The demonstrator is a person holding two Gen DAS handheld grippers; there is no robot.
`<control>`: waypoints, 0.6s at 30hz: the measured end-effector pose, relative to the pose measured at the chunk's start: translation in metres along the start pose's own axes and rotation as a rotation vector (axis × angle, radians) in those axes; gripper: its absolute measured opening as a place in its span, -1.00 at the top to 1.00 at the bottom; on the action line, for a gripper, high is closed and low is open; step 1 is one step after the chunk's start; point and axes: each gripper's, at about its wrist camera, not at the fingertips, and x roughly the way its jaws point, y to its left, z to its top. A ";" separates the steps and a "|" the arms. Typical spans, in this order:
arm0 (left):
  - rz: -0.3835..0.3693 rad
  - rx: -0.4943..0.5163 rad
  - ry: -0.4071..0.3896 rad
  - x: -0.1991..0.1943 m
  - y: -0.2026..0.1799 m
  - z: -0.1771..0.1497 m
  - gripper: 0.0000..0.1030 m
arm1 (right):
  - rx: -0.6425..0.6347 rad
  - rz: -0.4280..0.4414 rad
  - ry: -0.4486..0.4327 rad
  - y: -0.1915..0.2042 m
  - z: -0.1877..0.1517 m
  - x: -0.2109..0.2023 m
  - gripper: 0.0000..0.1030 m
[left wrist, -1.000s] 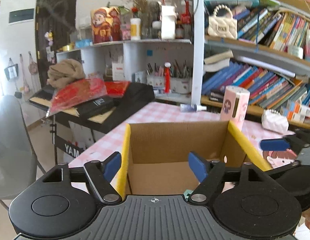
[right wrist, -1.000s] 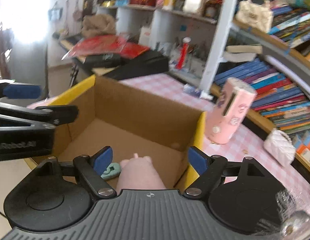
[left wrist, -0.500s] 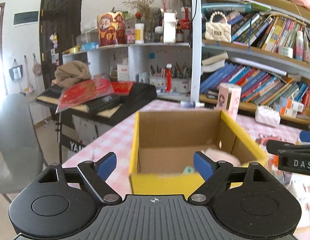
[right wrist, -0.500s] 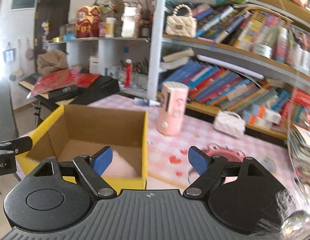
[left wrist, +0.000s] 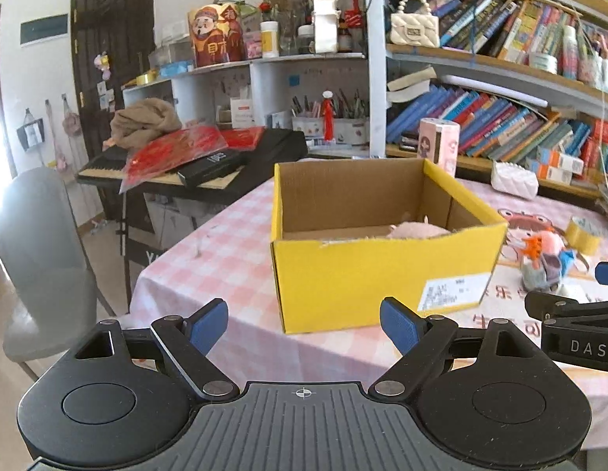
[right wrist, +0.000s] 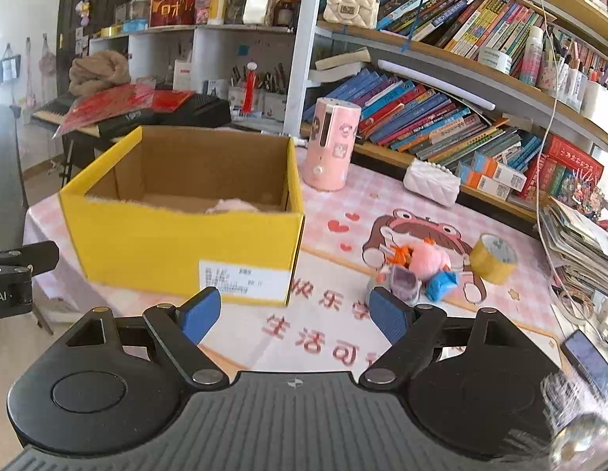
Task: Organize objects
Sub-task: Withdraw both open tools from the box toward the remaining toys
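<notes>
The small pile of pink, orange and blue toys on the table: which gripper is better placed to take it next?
Probably the right gripper: open, empty, with the toy pile just ahead. The left gripper faces the yellow cardboard box.

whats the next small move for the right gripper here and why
Probably swing the open right gripper right and forward toward the small heap of pink and blue toys on the pink tablecloth. It lies outside the yellow cardboard box, which already holds a pink plush, and both grippers are empty.

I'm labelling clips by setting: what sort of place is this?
Probably a home study or child's room: crowded bookshelves, an electronic keyboard by the wall, and a pink checked tablecloth under the yellow box.
</notes>
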 end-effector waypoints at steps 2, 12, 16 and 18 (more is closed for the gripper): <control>-0.005 0.014 0.001 -0.004 -0.001 -0.005 -0.71 | 0.021 -0.004 0.011 0.002 -0.006 -0.007 -0.63; -0.075 0.067 0.043 -0.019 -0.008 -0.024 -0.72 | 0.032 -0.066 0.053 0.010 -0.033 -0.034 -0.64; -0.114 0.092 0.056 -0.022 -0.015 -0.029 -0.72 | 0.053 -0.085 0.070 0.006 -0.044 -0.043 -0.64; -0.139 0.105 0.059 -0.023 -0.021 -0.031 -0.72 | 0.066 -0.103 0.079 0.002 -0.049 -0.048 -0.64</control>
